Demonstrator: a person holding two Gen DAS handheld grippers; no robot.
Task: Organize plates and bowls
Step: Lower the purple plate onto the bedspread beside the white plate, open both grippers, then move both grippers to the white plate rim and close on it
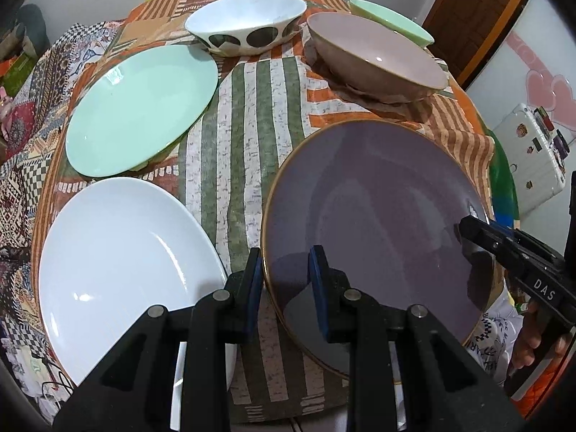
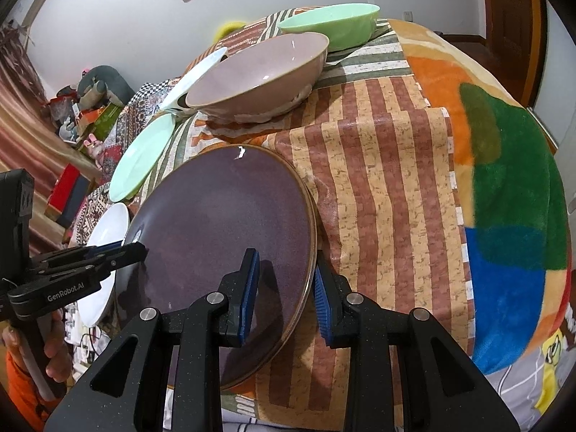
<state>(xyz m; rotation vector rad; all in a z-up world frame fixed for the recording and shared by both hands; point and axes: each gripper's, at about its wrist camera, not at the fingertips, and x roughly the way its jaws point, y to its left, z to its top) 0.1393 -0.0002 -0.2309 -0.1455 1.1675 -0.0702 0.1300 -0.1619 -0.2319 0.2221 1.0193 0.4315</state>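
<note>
A large purple plate [image 1: 381, 237] with a gold rim lies on the striped tablecloth; it also shows in the right wrist view [image 2: 219, 230]. My left gripper [image 1: 284, 277] is open, its jaws straddling the plate's left rim. My right gripper [image 2: 286, 288] is open, its jaws straddling the plate's right rim; it also shows in the left wrist view [image 1: 468, 230]. A white plate [image 1: 122, 270] and a mint plate [image 1: 140, 108] lie to the left. A spotted white bowl [image 1: 244, 23], a pink bowl [image 1: 374, 54] and a mint bowl [image 1: 392, 21] stand at the back.
The table edge with a colourful blanket [image 2: 504, 180] runs along the right. A patterned cloth [image 1: 21, 165] hangs over the left side. Clutter and boxes [image 2: 82, 108] sit on the floor beyond the table.
</note>
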